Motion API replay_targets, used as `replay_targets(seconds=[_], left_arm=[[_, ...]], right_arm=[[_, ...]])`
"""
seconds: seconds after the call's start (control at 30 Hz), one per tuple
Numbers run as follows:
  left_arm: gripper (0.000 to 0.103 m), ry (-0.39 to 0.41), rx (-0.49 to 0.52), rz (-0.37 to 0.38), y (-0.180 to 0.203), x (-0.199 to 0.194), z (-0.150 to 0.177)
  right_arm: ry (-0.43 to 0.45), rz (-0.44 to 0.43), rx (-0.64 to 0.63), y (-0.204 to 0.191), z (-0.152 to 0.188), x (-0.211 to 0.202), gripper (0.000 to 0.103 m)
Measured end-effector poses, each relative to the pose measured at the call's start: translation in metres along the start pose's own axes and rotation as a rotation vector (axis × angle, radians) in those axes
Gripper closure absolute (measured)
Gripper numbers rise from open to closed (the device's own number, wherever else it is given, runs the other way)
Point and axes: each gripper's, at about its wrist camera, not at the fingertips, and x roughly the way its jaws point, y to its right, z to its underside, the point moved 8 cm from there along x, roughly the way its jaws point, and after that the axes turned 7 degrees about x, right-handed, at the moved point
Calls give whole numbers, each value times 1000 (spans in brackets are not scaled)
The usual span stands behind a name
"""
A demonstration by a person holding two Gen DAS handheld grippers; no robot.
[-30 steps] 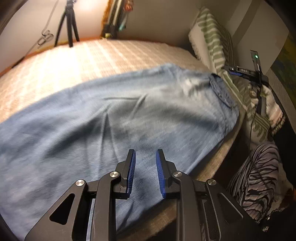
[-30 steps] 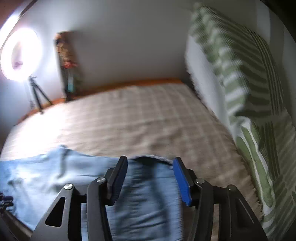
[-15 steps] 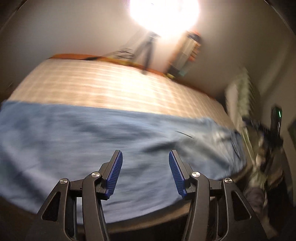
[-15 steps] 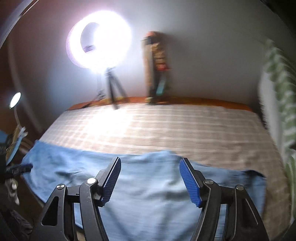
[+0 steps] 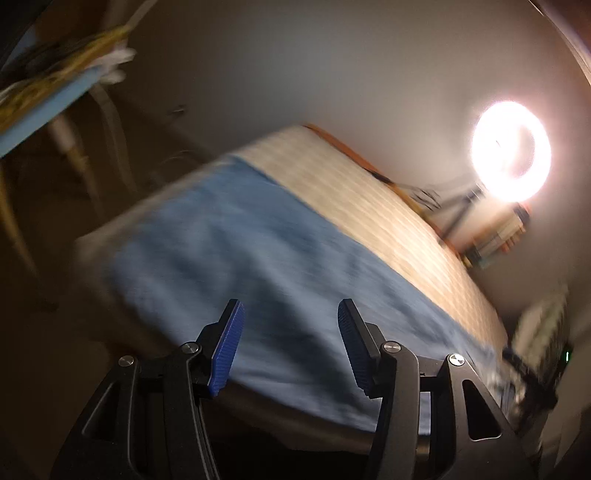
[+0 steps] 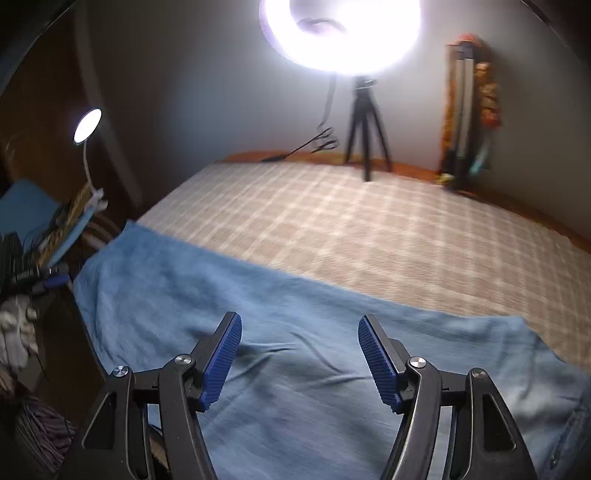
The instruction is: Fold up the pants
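Tripod point(image 6: 366, 122) blocks bed's point(image 6: 369, 229) far edge.

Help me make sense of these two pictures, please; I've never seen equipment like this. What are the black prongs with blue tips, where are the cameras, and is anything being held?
The prongs are hand-held grippers: a person carries one in each hand, and a wide-angle camera on each looks forward along its two fingers. One picture comes from the left gripper, the other from the right gripper. Both have their blue-padded jaws spread open with nothing between them, so nothing is held. Ahead lie blue pants, spread flat on a bed with a checked cover. The bright circle is a ring light on a tripod at the far side. The left picture is blurred.
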Motion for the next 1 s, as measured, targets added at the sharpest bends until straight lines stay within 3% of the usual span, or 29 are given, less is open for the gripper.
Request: replay_targets(seconds=[0.2, 0.43, 0.83, 1.0], left_arm=[[51, 11, -184, -42, -64, 1, -3], [51, -5, -291, -17, -91, 14, 1], [51, -48, -293, -31, -101, 33, 5], [50, -30, -265, -58, -95, 41, -1]], right_arm=[[-28, -27, -10, -20, -2, 19, 35], [-52, -51, 6, -34, -6, 34, 34], [-66, -61, 20, -39, -9, 46, 34], [-68, -62, 21, -38, -9, 49, 34]])
